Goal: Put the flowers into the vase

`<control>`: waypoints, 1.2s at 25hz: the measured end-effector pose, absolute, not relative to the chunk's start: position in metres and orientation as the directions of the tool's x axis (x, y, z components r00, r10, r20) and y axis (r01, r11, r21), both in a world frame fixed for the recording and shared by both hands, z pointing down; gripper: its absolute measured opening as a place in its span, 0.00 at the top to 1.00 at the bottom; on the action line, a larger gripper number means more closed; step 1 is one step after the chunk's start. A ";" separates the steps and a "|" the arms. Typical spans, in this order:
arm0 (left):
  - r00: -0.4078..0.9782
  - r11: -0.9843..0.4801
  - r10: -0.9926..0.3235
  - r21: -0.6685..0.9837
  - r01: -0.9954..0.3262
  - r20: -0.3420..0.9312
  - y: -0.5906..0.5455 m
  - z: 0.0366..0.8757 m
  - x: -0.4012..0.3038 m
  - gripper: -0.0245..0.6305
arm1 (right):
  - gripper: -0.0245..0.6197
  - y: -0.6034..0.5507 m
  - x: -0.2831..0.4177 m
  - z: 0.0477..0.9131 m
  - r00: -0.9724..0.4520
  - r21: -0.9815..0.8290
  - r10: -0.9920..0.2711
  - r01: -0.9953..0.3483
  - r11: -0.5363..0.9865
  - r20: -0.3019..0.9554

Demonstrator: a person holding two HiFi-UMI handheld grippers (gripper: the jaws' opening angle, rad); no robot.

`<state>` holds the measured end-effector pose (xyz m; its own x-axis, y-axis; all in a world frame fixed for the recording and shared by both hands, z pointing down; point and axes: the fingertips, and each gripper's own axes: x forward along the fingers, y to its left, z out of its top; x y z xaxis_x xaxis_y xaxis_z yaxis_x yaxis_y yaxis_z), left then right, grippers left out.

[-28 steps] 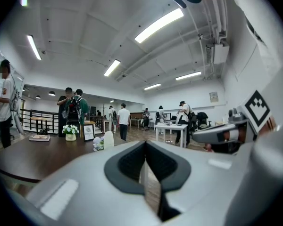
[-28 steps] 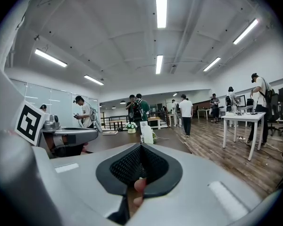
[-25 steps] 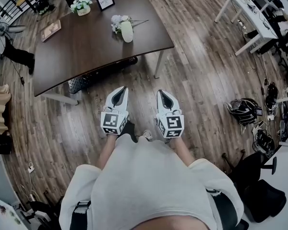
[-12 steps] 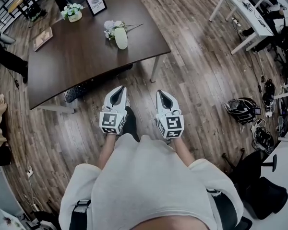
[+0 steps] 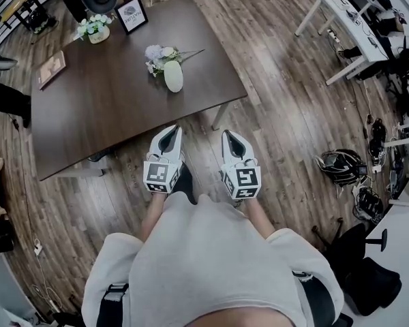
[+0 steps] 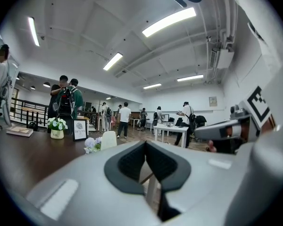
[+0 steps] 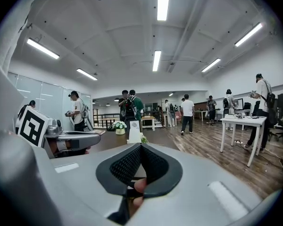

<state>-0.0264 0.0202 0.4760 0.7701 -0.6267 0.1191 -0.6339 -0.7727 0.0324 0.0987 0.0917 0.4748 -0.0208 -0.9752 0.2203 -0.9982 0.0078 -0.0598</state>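
Note:
A pale vase [image 5: 173, 75] stands on the dark brown table [image 5: 109, 107], with a bunch of pale flowers [image 5: 157, 54] lying on the tabletop just behind it. Both grippers are held side by side over the wooden floor, short of the table's near edge. My left gripper [image 5: 168, 132] is shut with nothing in it, and so is my right gripper [image 5: 230, 136]. In the left gripper view the vase [image 6: 108, 139] and flowers [image 6: 91, 144] lie ahead, past the closed left gripper [image 6: 145, 146]. The right gripper view shows the vase [image 7: 134, 127] beyond the closed right gripper [image 7: 140, 148].
At the table's far end are a small pot of white flowers [image 5: 94, 29], a framed card [image 5: 131, 14] and a flat brown object [image 5: 51, 61]. A white desk [image 5: 341, 19] stands at the right, with bags and cables [image 5: 341, 165] on the floor. Several people stand farther back.
The table, vase and flowers have slid down and closer in the head view as the person walks toward them. Both grippers stay shut and side by side.

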 end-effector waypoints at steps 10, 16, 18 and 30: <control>0.782 -0.787 -0.604 0.042 -0.616 0.151 -0.094 0.476 -0.024 0.95 | 0.96 -0.027 0.099 0.466 -0.008 -0.065 -0.973 -0.998 -0.007 0.231; 0.783 -0.787 -0.600 0.052 -0.614 0.162 -0.143 0.480 -0.027 0.95 | 0.96 -0.094 0.094 0.458 -0.025 -0.052 -0.973 -0.999 0.014 0.231; 0.785 -0.789 -0.595 0.059 -0.611 0.172 -0.153 0.484 -0.028 0.95 | 0.96 -0.114 0.094 0.455 -0.024 -0.044 -0.973 -0.999 0.014 0.229; 0.737 -0.746 -0.635 0.064 -0.663 0.232 -0.174 0.523 -0.022 0.95 | 0.96 -0.161 0.120 0.463 -0.069 -0.037 -0.968 -0.997 0.062 0.243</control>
<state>-0.0218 -0.1744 0.5227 0.7369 -0.6348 0.2324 -0.6629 -0.7460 0.0640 0.1201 -0.1611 0.4627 -0.0689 -0.9676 0.2427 -0.9974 0.0617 -0.0374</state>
